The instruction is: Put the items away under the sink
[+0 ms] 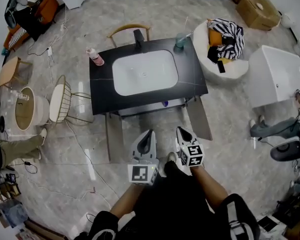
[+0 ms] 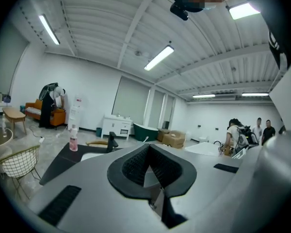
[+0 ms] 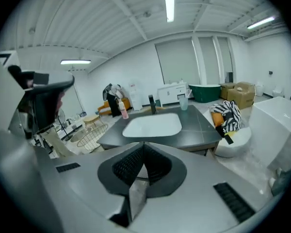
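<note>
In the head view the black counter (image 1: pixel 101 89) sits at the centre of the frame, with a white sink basin (image 1: pixel 145 72) sunk into it and a dark faucet (image 1: pixel 138 37) at its upper edge. A pink bottle (image 1: pixel 95 57) stands on the counter's upper left corner, and a pale teal cup (image 1: pixel 180 42) stands near its upper right corner, just right of the faucet. Below the counter, two cabinet doors (image 1: pixel 114 136) hang open toward the lower part of the frame, one on each side of the space under the sink. The left gripper (image 1: pixel 150 133) and the right gripper (image 1: pixel 182 130) are held side by side at lower centre, pointing up the frame toward that opening and well apart from the bottle and the cup. In the left gripper view its jaws meet at the tip with nothing between them, and the right gripper view shows the same: jaws together and empty. A wire basket (image 1: pixel 62 100) stands on the floor at the left of the counter.
</note>
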`<state>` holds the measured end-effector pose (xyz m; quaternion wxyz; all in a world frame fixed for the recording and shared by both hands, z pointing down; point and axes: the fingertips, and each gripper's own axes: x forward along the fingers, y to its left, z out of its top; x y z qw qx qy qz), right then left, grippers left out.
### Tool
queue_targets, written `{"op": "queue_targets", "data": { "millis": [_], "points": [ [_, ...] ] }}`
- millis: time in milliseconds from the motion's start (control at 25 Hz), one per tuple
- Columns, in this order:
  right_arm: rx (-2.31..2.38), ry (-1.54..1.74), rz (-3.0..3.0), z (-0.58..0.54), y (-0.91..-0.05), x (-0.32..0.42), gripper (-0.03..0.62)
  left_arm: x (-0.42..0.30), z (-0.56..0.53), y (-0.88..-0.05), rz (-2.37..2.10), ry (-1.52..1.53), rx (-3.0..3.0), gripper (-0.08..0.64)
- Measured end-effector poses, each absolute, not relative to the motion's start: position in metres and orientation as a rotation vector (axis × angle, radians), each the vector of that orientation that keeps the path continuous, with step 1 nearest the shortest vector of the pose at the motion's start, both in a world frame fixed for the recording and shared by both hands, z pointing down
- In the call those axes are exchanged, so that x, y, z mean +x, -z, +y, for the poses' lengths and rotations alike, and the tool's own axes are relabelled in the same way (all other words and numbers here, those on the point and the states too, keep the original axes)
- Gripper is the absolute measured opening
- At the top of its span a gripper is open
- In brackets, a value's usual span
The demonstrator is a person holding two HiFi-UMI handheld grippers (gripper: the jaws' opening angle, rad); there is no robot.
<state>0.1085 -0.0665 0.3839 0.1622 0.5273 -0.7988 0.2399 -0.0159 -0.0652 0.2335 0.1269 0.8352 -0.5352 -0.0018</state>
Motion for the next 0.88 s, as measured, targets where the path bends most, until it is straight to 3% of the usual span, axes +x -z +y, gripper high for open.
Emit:
{"op": "queue_targets", "data": {
  "millis": [440,880],
  "points": [
    [1.606,-0.476,-2.473,-0.021,-0.256,0.099,0.011,-0.018,-0.024,-0.202,-1.580,0.040,2.485,0.015],
    [1.637,-0.403,-2.533,0.001,-0.223,0.102,0.011,-0.007,-0.011,-0.189,-1.573,0.075,2.550,0.015]
  ]
}}
